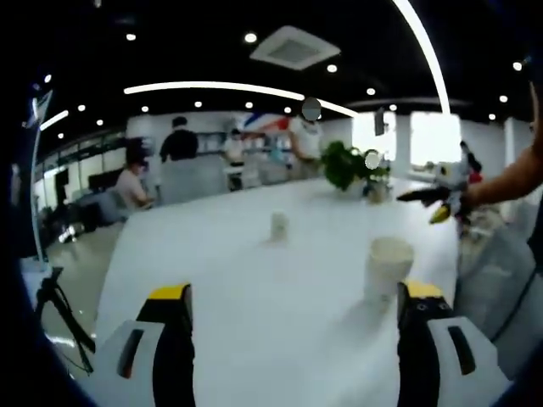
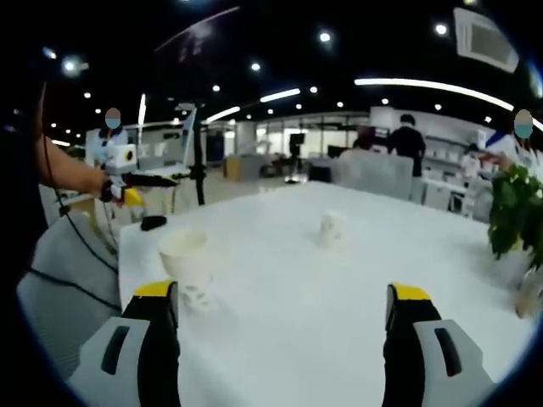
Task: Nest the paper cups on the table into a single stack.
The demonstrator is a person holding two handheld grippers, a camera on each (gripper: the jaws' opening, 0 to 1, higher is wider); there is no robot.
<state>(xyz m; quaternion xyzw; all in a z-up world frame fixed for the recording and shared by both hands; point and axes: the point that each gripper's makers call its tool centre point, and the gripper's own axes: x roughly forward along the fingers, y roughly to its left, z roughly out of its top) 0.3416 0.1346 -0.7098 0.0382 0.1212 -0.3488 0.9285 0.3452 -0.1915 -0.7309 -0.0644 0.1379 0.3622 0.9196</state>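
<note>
Setting: open-plan office.
Ceiling: dark, with recessed spotlights, curved light strips [image 1: 212, 86] and an air vent [image 1: 294, 47].
Furnishing: long white table [image 1: 254, 280], potted plant [image 1: 344, 163], grey chairs.
Occupants: people [image 1: 179, 141] seated and standing at distant desks.

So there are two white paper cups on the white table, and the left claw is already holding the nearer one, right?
Not quite. The left claw is open and holds nothing: in the left gripper view the nearer white paper cup stands on the white table just beyond it. The farther white paper cup is there too.
</note>
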